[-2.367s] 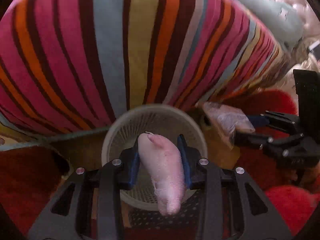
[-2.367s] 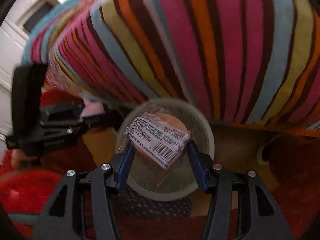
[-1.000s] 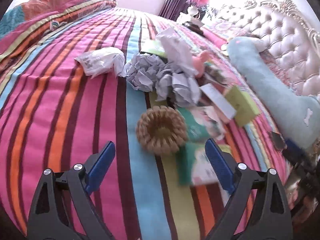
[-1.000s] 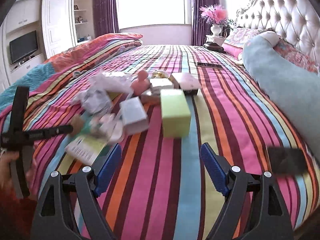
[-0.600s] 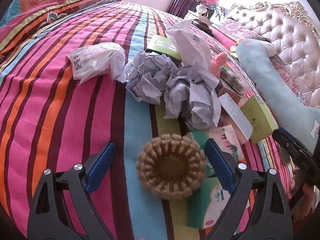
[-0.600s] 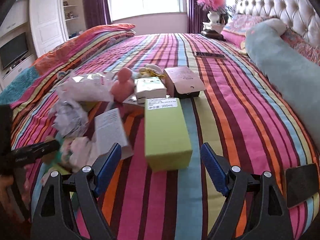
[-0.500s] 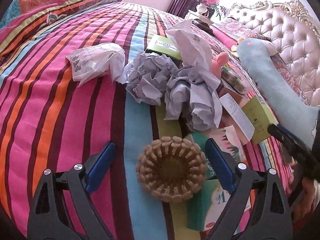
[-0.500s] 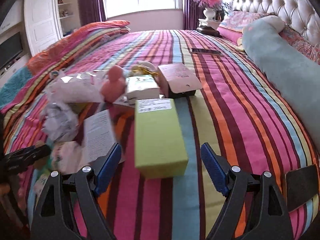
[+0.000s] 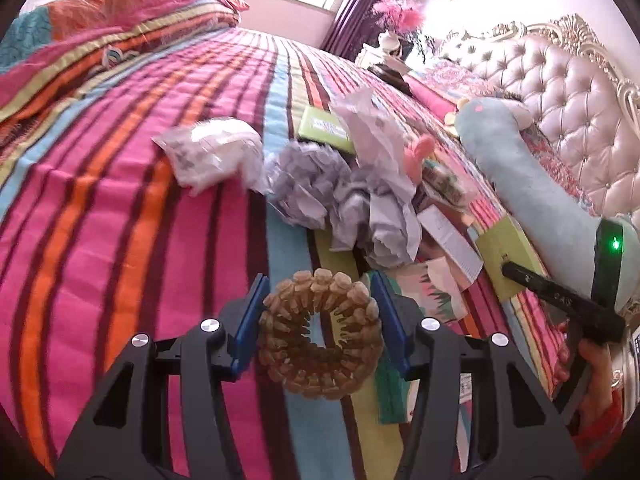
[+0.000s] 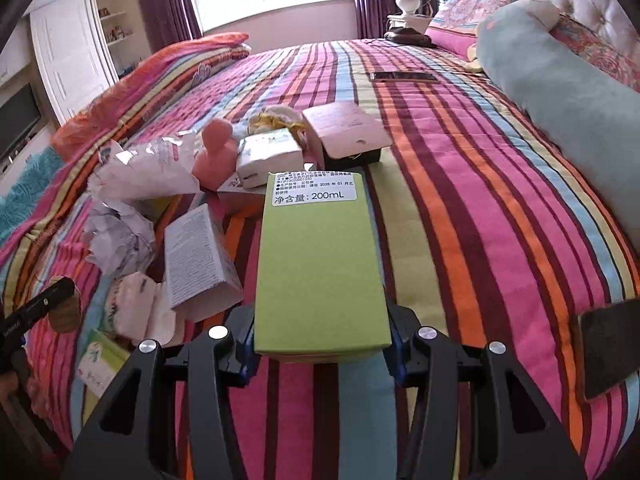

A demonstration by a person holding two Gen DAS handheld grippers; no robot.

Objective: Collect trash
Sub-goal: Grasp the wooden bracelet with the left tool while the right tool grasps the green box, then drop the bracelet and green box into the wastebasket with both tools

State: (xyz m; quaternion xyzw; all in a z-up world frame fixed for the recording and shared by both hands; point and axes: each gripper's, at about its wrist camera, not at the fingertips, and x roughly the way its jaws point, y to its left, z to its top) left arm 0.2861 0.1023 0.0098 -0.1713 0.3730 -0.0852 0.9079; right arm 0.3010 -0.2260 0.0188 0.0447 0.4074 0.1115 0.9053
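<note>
A pile of trash lies on the striped bed (image 9: 120,216). My left gripper (image 9: 318,320) is shut on a brown ring-shaped scrap (image 9: 320,340), its blue pads pressing both sides. My right gripper (image 10: 320,344) is shut on the near end of a green 200 mL box (image 10: 320,264), which lies flat and points away from me. The green box also shows in the left wrist view (image 9: 508,256), with the right gripper's tip beside it. Crumpled grey paper (image 9: 372,208) and a white plastic bag (image 9: 212,152) lie beyond the ring.
More trash lies around: a white leaflet box (image 10: 196,256), a pink toy (image 10: 216,148), a small white carton (image 10: 272,156), a pink-lidded box (image 10: 344,128), green packets (image 9: 436,292). A teal bolster (image 10: 560,92) lies along the right. Phones (image 10: 404,76) (image 10: 604,348) rest on the bed.
Both grippers moved from the basket beside the bed up to the trash on the bed. In the last half second the left closed on the ring and the right on the green box.
</note>
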